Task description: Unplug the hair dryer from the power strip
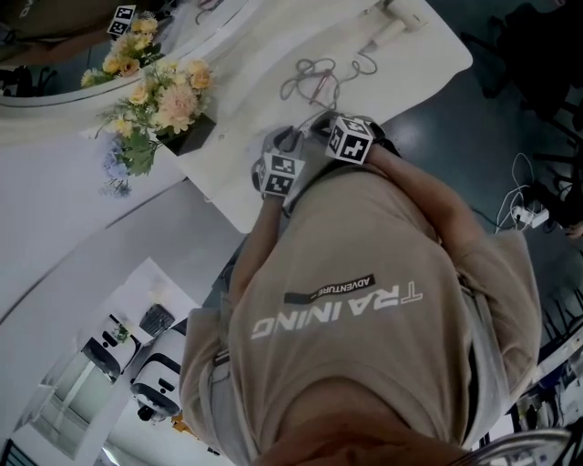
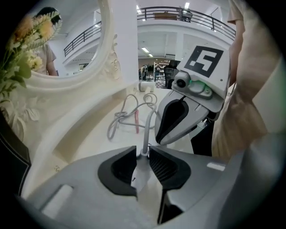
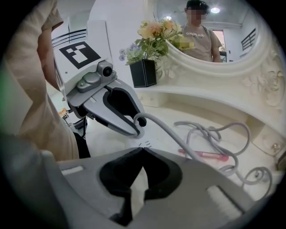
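Observation:
My left gripper is shut on a grey plug. From the plug a grey cord runs out in loops over the white vanity top. My right gripper is shut, tips touching, and I see nothing gripped at them. In the head view both grippers meet at the near table edge, the left gripper beside the right gripper. From the right gripper view the left gripper pinches the cord's end. A white appliance lies at the far end. No power strip shows on the table.
A black box of flowers stands at the table's left, below an oval mirror. A pink stick lies among the cord's loops. White cords and an adapter lie on the dark floor to the right. The person's torso fills the near head view.

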Motion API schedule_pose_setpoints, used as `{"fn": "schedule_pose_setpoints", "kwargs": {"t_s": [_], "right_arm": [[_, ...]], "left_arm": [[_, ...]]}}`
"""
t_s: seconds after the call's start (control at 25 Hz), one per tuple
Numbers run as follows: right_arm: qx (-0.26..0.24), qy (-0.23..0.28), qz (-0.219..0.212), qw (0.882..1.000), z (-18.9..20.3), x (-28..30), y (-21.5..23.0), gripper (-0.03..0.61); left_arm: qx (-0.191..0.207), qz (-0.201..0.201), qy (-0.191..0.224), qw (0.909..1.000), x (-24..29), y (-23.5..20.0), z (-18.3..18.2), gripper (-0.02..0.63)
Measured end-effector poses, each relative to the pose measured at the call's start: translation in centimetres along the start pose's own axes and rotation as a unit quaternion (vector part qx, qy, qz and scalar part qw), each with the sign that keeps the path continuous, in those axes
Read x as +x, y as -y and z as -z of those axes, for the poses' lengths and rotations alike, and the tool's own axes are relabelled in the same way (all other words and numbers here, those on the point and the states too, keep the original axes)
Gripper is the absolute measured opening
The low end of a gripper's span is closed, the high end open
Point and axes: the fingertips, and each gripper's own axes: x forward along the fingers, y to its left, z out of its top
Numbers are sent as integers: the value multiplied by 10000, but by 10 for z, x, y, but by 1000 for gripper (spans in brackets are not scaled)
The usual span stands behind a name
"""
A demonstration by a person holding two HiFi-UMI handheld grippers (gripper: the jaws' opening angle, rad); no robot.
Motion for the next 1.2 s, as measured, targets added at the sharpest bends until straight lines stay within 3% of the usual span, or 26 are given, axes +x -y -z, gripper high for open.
{"fn": "schedule_pose_setpoints", "kwargs": {"t_s": [0.24,0.44,0.68,1.08,1.2], "right_arm": [[-92,-59,-133,9999,-1,0,-2,3],[-168,-77,-212,9996,-2,0,-2,5],[-204,-99,-350,9991,0,0,-4,3],[-196,-101,-483,9986,0,-1,-2,5],[-60,175,-574,9982,-9,-8,-2,4]], "left_arm": [[450,45,-251,9987,1,5,1,75],[407,-27,-212,9989,-1,4,-1,62],[-50,-111,-95,9999,-6,1,-4,58],[-478,-244,277,9982,-26,-8,-32,58],[-596,-253,412,9971,-35,-8,-42,58]]}}
